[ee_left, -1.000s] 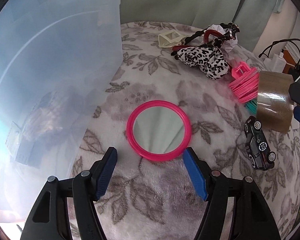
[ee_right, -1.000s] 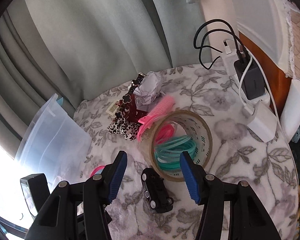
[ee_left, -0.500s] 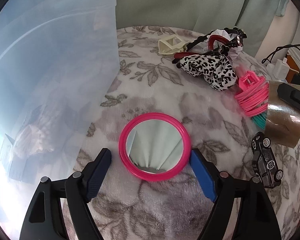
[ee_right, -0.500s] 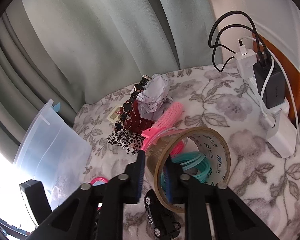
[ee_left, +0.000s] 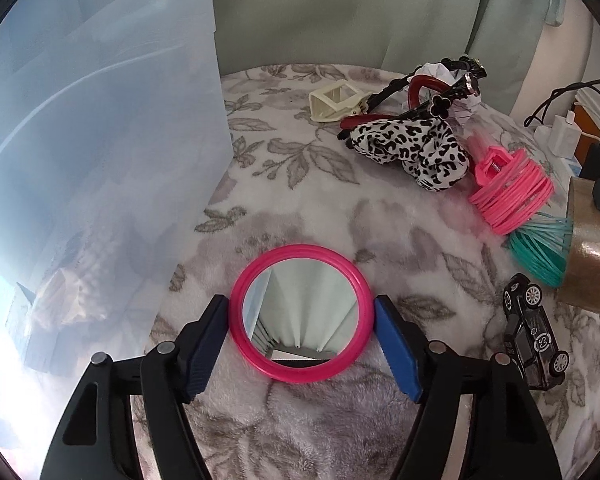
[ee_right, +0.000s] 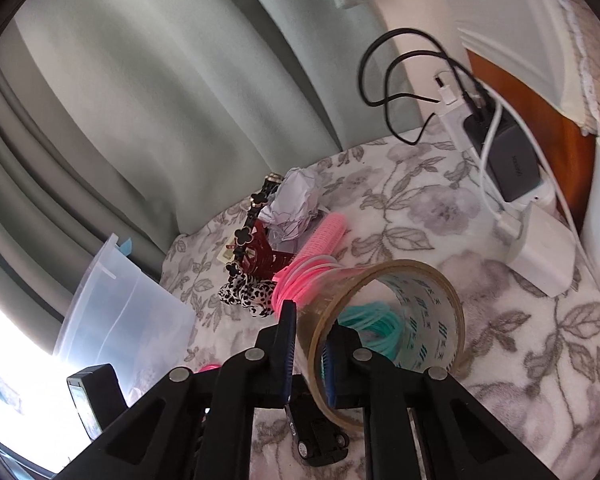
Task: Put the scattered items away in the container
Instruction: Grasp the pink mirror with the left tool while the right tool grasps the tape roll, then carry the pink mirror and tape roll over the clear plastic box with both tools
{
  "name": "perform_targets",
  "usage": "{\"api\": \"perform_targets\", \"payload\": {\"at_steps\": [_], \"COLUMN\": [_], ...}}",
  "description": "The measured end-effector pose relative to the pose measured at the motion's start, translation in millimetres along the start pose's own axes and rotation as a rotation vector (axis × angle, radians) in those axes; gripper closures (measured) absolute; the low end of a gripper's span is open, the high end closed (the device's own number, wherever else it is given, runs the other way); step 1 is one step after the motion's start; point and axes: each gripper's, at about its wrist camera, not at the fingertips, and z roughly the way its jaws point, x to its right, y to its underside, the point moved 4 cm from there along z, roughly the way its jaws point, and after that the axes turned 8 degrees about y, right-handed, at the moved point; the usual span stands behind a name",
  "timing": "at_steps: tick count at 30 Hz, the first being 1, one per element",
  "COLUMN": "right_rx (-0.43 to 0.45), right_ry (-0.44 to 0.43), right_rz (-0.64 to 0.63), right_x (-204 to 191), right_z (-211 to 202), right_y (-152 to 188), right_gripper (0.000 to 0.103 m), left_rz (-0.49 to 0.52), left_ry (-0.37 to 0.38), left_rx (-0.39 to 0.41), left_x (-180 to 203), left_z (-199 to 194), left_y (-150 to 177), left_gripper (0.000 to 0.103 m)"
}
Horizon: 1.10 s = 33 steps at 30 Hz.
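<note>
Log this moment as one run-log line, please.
left gripper: closing around pink mirror, pads at rim | right gripper: shut on tape roll wall | container: beside mirror

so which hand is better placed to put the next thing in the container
Right. The right gripper is already shut on the wall of the tape roll, so it likely only needs carrying to the clear container. The left gripper has been closing around the pink mirror, not yet clearly gripping it.

The left gripper (ee_left: 300, 340) has two black plastic arms with round silver screws; each finger (ee_left: 396, 348) wears a blue ridged pad; the right gripper (ee_right: 308, 356) looks the same, black with blue pads and silver screws.
</note>
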Motion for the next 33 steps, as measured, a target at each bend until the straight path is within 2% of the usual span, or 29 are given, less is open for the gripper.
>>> {"api": "perform_targets", "payload": {"at_steps": [5,11,18,33], "right_rx": [0.032,0.092,0.169,0.306], "right_ry": [-0.016,-0.023,-0.040,-0.088], "right_rz": [0.042,0.069,0.047,-0.067], "right_x": [10,14,-1,-53], "right_z": [-20,-54,-102,-192], "right_y": [-3,-9,-10,-6], "right_gripper": [0.090,0.090,0.090,0.090], "left_rz": [-0.003,0.023,0.040,0.012], "left_ry": [0.013,0.048,0.113,0.224], "left_rx": [-0.006,0.041,0.146,0.376], "left_x": [6,20,33,21], "left_z": [-11,-38,-88,-201], "left_y": [5,0,-13,-27], "left_gripper": [0.029,0.029,0.029,0.029]}}
